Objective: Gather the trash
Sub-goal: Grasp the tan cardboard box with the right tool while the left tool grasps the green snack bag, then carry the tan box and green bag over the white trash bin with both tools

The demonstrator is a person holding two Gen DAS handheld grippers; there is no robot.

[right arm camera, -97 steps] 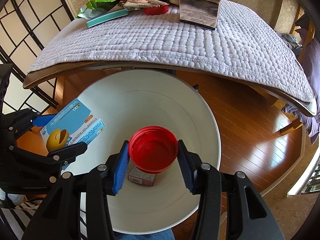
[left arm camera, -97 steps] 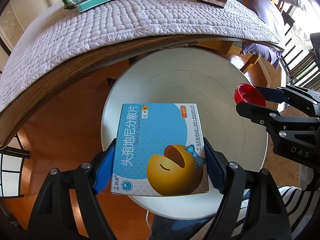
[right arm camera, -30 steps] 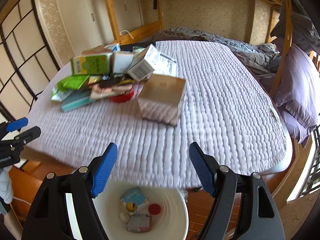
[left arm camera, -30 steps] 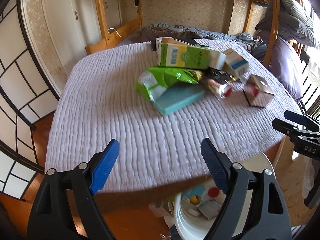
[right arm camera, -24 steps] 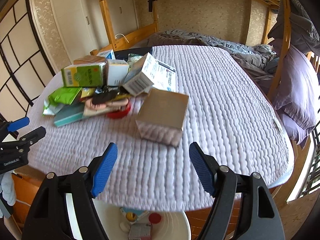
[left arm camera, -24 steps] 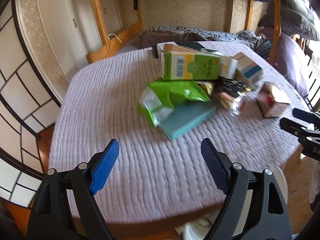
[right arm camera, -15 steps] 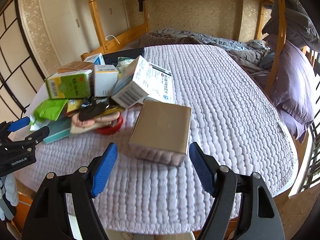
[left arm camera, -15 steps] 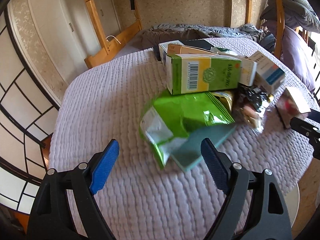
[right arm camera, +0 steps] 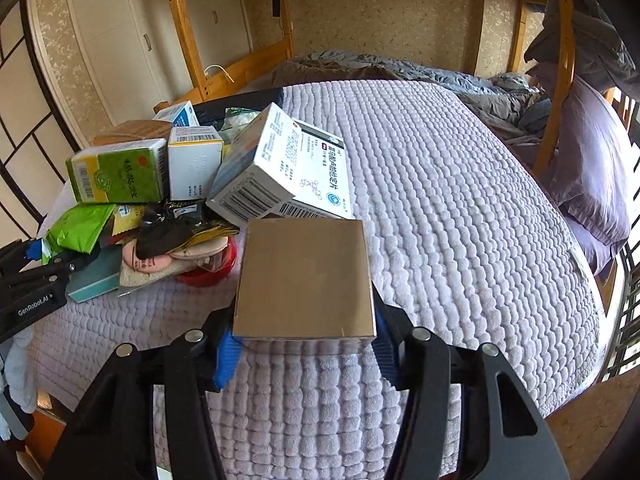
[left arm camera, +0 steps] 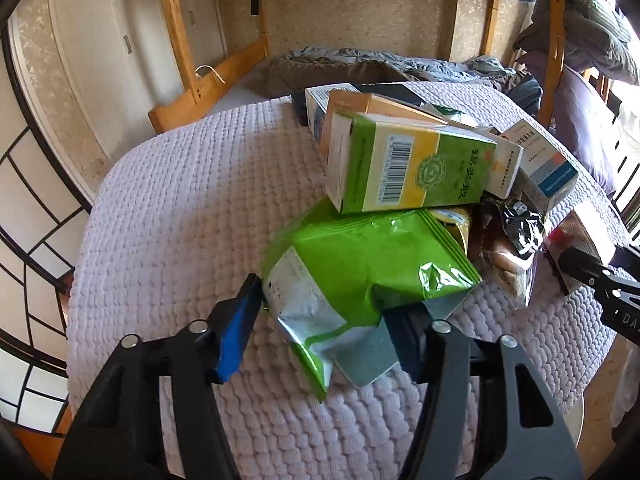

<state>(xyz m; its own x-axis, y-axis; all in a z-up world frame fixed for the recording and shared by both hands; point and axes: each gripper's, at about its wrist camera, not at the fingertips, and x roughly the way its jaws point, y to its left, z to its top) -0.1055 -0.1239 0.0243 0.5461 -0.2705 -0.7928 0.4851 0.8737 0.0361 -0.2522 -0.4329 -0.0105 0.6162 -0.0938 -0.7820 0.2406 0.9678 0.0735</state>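
Both grippers now sit over the quilted tabletop (right arm camera: 460, 208); a second ago I was further back, with the white bin showing below the near edge, and it is out of both views now.

Left gripper (left arm camera: 320, 328): fingers have just been closing and now pinch the green bag (left arm camera: 360, 272) at its silvery near end, with the teal box (left arm camera: 372, 348) under it against the right pad. Half a second ago those fingers stood spread with the bag ahead of them.

Right gripper (right arm camera: 304, 344): fingers have just been closing and now press on both sides of the brown box (right arm camera: 304, 276), near the middle of the near edge. Earlier it lay ahead of spread fingers.

The rest of the trash pile sits toward the left side of the tabletop: green carton (right arm camera: 116, 176), white cartons (right arm camera: 272, 164), black wrapper (right arm camera: 168, 224), red cap (right arm camera: 212, 268).
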